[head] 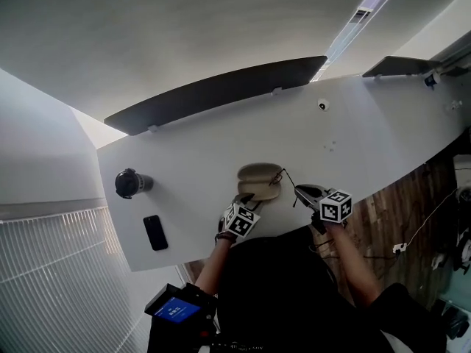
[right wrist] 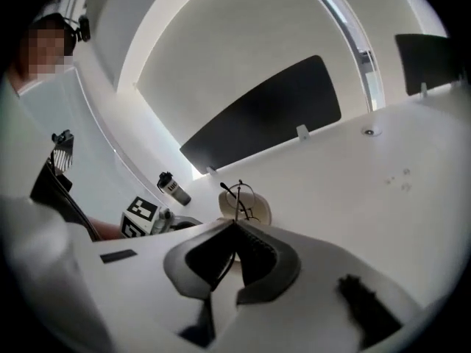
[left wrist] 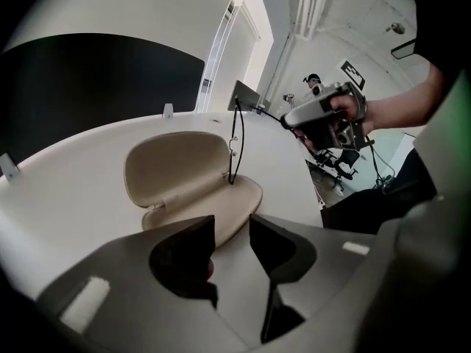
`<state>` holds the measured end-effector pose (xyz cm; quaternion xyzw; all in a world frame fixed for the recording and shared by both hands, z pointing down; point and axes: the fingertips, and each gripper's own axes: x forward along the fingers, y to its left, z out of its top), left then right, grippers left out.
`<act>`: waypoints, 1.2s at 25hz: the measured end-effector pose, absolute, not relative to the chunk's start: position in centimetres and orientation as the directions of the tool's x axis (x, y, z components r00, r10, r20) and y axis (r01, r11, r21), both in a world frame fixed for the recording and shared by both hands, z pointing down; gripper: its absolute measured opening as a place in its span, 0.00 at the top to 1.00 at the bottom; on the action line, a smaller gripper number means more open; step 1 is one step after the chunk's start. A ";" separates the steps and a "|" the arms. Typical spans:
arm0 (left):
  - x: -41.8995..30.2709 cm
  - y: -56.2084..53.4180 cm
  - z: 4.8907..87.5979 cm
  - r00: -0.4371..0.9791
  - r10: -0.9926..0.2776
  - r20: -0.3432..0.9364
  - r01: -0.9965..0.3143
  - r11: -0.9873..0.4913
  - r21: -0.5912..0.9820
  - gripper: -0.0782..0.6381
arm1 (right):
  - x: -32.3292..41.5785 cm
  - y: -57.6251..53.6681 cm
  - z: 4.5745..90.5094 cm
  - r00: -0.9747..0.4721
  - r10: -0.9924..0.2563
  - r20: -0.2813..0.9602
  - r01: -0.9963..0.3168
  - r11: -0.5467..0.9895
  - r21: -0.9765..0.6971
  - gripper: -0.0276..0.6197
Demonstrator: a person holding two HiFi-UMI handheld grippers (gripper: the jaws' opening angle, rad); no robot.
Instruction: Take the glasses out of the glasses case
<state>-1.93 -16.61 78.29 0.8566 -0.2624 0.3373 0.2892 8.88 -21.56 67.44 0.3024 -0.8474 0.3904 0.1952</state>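
Two hand-held tools work over an open beige glasses case (head: pixel 259 175) near the front edge of a white desk (head: pixel 368 123). The right tool (right wrist: pixel 235 226) has its jaws pressed together on a thin black arm of the glasses (left wrist: pixel 235 142), holding the wire frame up in the air above the case. Seen from the left tool view, the lower end of the frame reaches down to the case's lower half, and whether it touches there cannot be told. The left tool (left wrist: pixel 232 230) points down at the near end of the case with its jaws a narrow gap apart and nothing gripped between them; the end of the case lies just ahead of its tips. The case's lid stands tilted back, its pale lining facing the person. Farther left on the desk stand a dark bottle (head: pixel 131 183) and, nearer the front edge, a black phone (head: pixel 155 232), both well apart from the case. A long dark panel (head: pixel 221 90) runs along the desk's far side.
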 end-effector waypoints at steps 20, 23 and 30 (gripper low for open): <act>-1.3 -14.6 76.9 0.601 -0.278 0.749 -0.664 -0.695 0.275 0.67 | 8.6 -19.6 62.3 -0.830 -0.472 0.299 -0.533 0.510 -0.675 0.95; -1.5 -14.2 77.1 0.597 -0.283 0.750 -0.670 -0.690 0.274 0.67 | 8.5 -19.6 62.6 -0.832 -0.453 0.320 -0.540 0.527 -0.657 0.95; -1.5 -14.1 76.8 0.593 -0.302 0.746 -0.686 -0.674 0.273 0.68 | 7.6 -18.9 63.5 -0.841 -0.394 0.372 -0.541 0.579 -0.610 0.95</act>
